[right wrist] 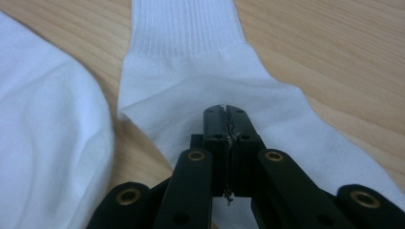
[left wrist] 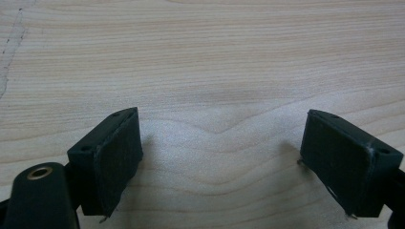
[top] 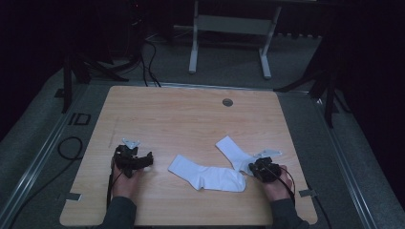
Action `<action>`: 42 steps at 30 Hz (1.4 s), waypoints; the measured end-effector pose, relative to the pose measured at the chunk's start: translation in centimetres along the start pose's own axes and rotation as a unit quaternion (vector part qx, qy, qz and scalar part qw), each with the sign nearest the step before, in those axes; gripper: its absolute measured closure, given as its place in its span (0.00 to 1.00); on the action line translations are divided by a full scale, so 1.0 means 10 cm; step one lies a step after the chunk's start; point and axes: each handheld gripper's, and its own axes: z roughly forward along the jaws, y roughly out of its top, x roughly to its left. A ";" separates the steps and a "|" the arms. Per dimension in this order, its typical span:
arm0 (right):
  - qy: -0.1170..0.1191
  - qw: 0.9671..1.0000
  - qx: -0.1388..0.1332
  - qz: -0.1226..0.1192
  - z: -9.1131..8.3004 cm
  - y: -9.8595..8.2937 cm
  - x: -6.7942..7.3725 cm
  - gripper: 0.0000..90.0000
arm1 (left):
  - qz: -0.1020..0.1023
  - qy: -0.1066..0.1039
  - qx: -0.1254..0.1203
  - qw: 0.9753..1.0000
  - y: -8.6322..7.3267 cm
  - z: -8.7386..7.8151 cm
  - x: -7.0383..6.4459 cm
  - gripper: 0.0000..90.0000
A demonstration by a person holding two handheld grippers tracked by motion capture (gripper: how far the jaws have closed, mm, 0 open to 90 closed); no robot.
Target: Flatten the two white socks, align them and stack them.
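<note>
Two white socks lie on the wooden table (top: 191,119). The longer one (top: 205,175) lies flat near the front middle. The second sock (top: 231,150) angles up to the left from my right gripper (top: 253,168). In the right gripper view, that gripper (right wrist: 224,112) has its jaws pressed together on the foot of this sock (right wrist: 191,71), and the cloth puckers toward the tips. The other sock (right wrist: 43,119) fills the left side. My left gripper (top: 145,160) rests at the front left, open (left wrist: 219,157) over bare wood, holding nothing.
A round grommet hole (top: 227,102) sits near the table's far edge. A desk frame (top: 229,28) and cables (top: 148,62) are on the floor beyond. Bare wood spreads across the back half of the table.
</note>
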 end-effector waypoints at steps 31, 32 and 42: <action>0.051 0.996 -0.022 -0.067 0.34 0.91 0.15 0.67 | 0.002 -0.003 0.000 1.000 0.00 0.00 -0.01 0.16; 0.052 0.997 -0.019 -0.062 0.38 0.93 0.14 0.66 | 0.002 -0.003 0.000 1.000 0.00 0.00 -0.01 0.15; 0.052 0.997 -0.005 -0.051 0.66 1.02 0.14 0.59 | 0.002 -0.003 0.000 1.000 0.00 0.00 -0.01 0.15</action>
